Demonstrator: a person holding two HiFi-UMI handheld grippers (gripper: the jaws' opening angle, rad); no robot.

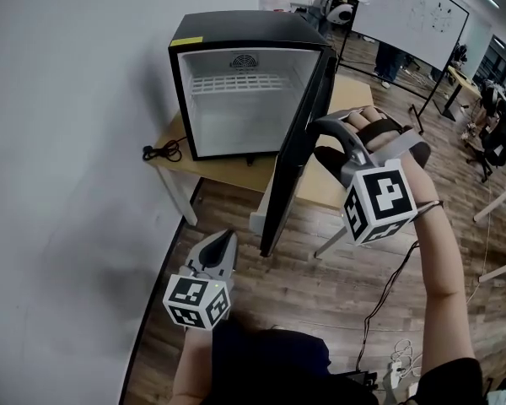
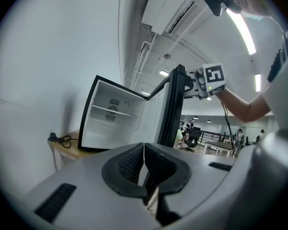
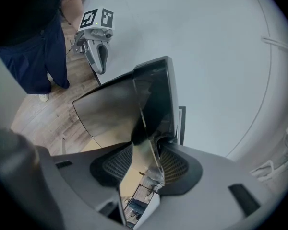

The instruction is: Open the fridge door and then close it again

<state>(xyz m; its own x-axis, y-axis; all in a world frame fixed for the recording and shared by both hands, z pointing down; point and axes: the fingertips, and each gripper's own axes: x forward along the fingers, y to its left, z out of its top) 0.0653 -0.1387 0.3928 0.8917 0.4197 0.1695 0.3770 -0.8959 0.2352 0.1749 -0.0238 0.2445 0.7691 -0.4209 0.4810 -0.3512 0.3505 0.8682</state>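
fridge door (image 1: pixel 293 160): stiff, likely swings lightly | right gripper (image 3: pixel 146 162) fingers clamp its free edge near top | left gripper (image 2: pixel 144 164) fingers closed, empty

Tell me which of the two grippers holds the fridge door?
The right gripper: its jaws clamp the fridge door; the left gripper hangs shut, apart.

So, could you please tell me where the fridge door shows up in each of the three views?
Head view: fridge door stands open, edge-on, a dark slanted band at centre.
Left gripper view: a dark upright band right of centre.
Right gripper view: the glossy dark panel filling the centre.
Shared landmark: the right gripper, clamped on the door's edge in all three.
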